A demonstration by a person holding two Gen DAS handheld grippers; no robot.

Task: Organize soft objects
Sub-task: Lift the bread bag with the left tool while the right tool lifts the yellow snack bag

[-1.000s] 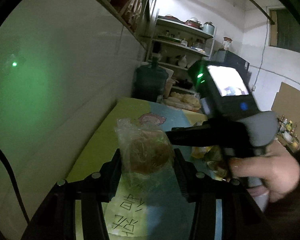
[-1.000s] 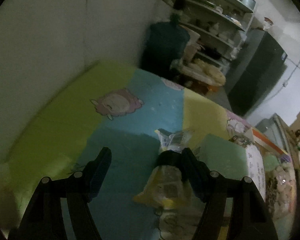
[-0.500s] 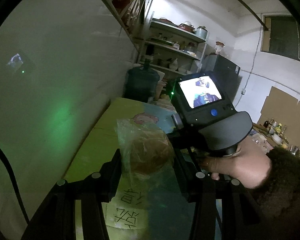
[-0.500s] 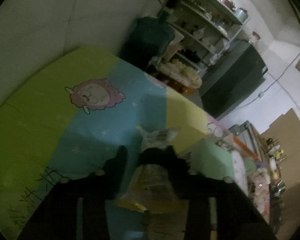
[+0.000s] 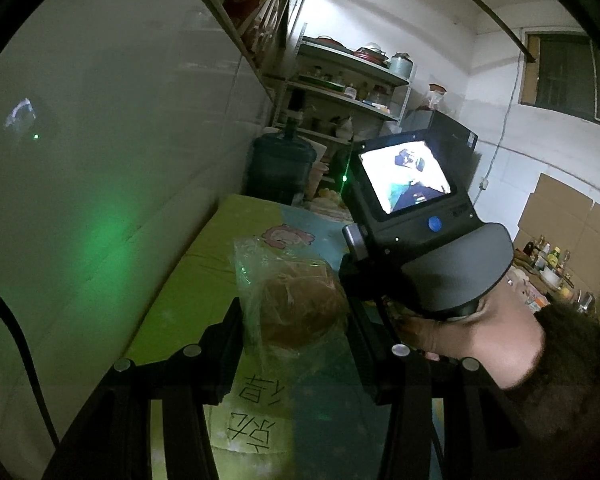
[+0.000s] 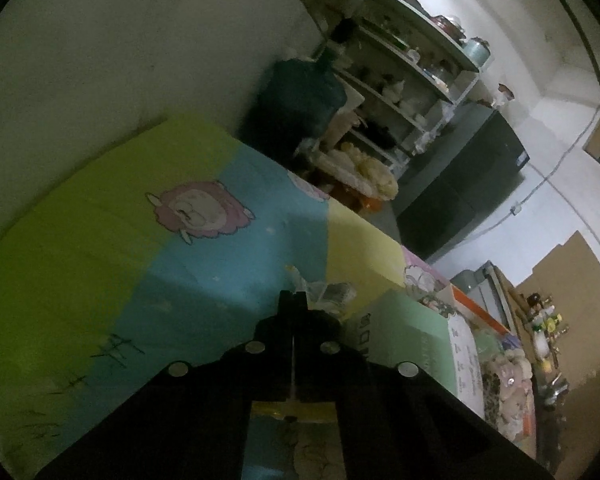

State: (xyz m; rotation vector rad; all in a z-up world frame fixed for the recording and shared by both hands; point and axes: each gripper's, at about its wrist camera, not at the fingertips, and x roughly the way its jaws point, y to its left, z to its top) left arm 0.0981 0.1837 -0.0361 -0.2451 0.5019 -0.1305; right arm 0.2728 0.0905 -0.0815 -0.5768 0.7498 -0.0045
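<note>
Above a bright play mat (image 6: 100, 240), two hand-held grippers each carry a bagged soft item.

Left hand-held gripper (image 5: 296, 320) is clamped on a round bun in clear plastic (image 5: 300, 304), its fingers pressing both sides and the bag's loose top standing up and away toward the far end. Right hand-held gripper (image 6: 294, 300) has its fingers pinched together on a crinkled plastic packet (image 6: 328, 292), whose twisted end pokes out past the tips to the far right; yellow wrapping shows near its base. A paper label with handwritten characters (image 5: 256, 412) lies on the mat directly below and just nearer than the bun, so the left one looks closest to a set-down there. A green box (image 6: 400, 340) sits right of the packet.
</note>
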